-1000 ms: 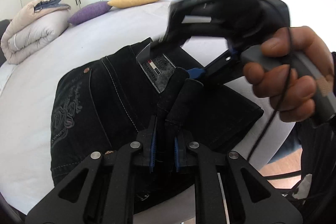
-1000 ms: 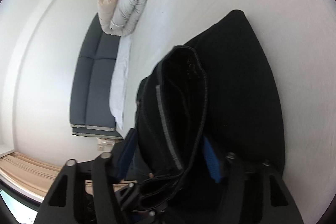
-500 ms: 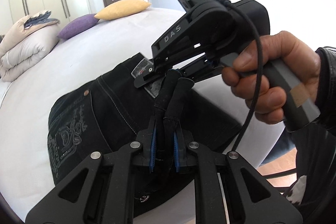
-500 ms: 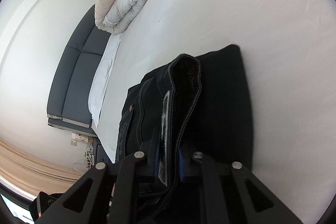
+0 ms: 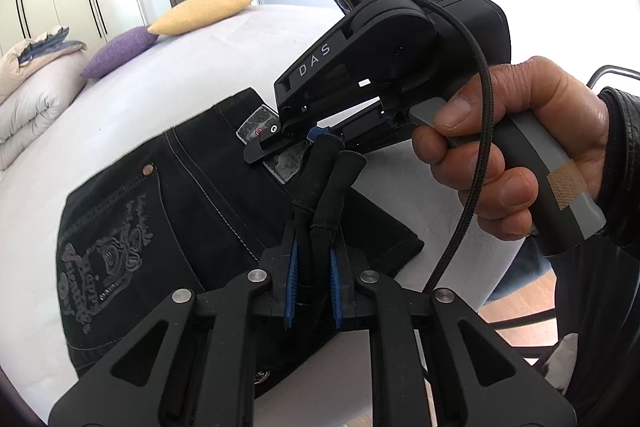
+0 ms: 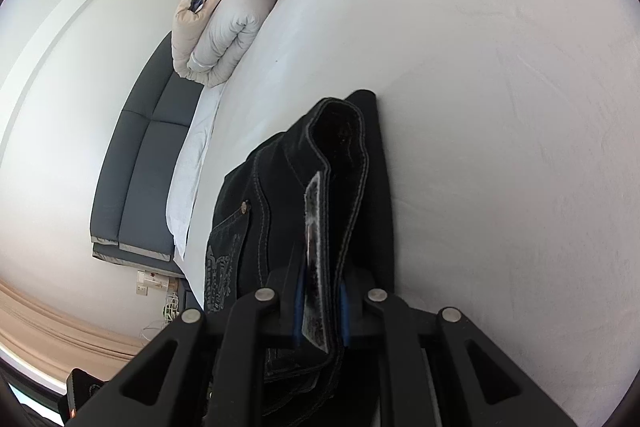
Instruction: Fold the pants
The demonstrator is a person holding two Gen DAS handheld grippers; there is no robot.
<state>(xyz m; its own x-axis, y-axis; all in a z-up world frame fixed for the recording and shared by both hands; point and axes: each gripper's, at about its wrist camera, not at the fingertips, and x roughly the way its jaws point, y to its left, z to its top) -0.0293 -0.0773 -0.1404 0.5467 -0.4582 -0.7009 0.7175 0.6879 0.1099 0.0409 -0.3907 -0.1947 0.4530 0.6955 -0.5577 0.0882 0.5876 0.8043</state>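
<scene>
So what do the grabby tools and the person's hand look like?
Both grippers are matte black with silver round bolts and blue pads inside the fingers. The right gripper has white letters "DAS", a small green light, a braided black cable and a grey handle with a tan tape patch. The right hand is bare, with a black leathery sleeve.

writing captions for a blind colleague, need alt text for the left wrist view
The left gripper is shut on a fold of black pants on a white bed. The right gripper, held in a hand, pinches the waistband.
</scene>
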